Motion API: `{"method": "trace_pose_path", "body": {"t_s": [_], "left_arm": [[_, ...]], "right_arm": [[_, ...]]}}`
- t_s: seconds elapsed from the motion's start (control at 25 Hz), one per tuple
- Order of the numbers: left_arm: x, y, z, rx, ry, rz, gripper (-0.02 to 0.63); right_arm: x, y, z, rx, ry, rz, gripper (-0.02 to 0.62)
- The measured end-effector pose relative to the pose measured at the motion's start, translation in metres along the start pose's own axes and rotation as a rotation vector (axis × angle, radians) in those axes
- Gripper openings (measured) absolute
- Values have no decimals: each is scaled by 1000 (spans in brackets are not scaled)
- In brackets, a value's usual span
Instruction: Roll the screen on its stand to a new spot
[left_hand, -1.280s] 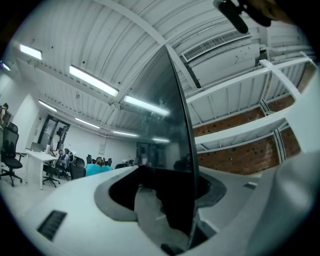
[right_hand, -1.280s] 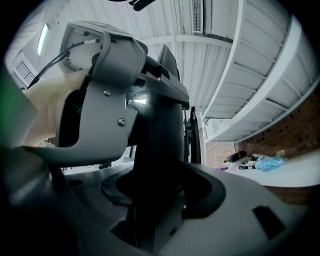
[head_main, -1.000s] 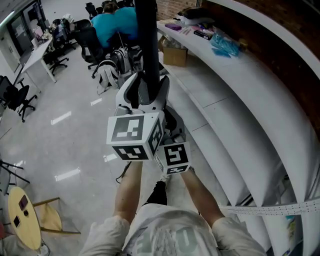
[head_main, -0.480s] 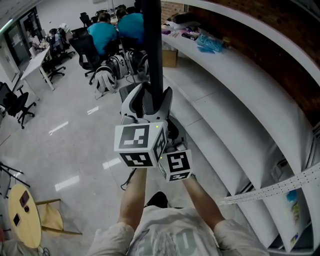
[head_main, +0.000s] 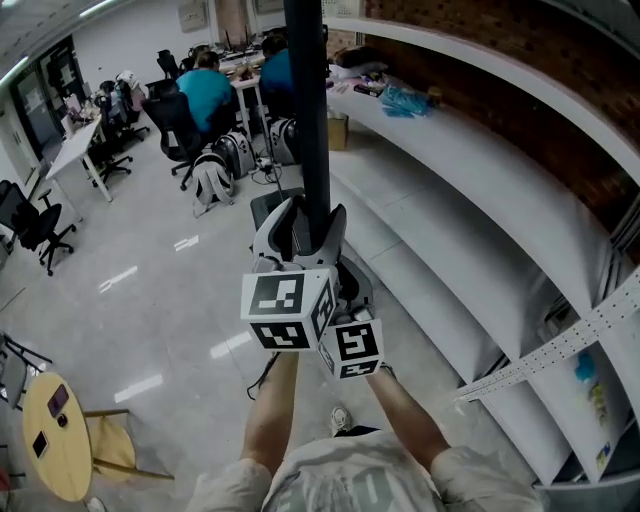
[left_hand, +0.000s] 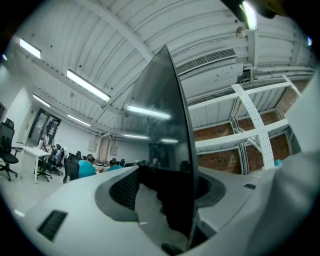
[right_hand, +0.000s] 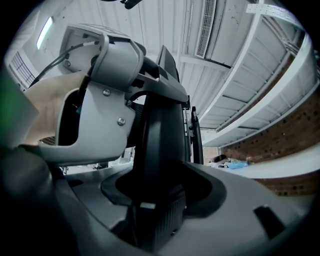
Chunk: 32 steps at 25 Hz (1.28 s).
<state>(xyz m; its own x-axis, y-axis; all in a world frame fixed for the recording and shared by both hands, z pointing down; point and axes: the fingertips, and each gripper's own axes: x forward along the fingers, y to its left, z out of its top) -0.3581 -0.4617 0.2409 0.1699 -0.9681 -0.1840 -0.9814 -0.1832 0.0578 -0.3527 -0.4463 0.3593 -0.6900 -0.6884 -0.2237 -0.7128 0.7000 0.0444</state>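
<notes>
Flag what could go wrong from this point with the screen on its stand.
1. The left gripper clamps only the thin edge of the screen; it may slip or tilt the panel.
2. Backpacks and seated people lie ahead; the stand could hit them.
3. The white ledge runs close on the right.

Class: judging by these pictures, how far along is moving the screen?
Done: left gripper and right gripper are both clamped on the screen. In hand: it is rolling along the shelves, whose items have shifted since earlier. Left: reach the spot, let go.
</notes>
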Motion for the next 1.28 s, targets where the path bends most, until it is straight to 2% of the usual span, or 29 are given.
{"method": "trace_pose_path", "body": {"t_s": [0.36, 0.72, 1.28], "left_arm": [[-62, -32, 9, -10, 6, -21, 275], [-104, -82, 13, -9, 12, -35, 275], [-177, -200, 22, -8, 14, 15, 270]], "right_arm": [[-60, 33, 13, -10, 22, -17, 242], [-123, 39, 32, -11, 25, -32, 242], [-259, 31, 65, -1, 36, 25, 247]]}}
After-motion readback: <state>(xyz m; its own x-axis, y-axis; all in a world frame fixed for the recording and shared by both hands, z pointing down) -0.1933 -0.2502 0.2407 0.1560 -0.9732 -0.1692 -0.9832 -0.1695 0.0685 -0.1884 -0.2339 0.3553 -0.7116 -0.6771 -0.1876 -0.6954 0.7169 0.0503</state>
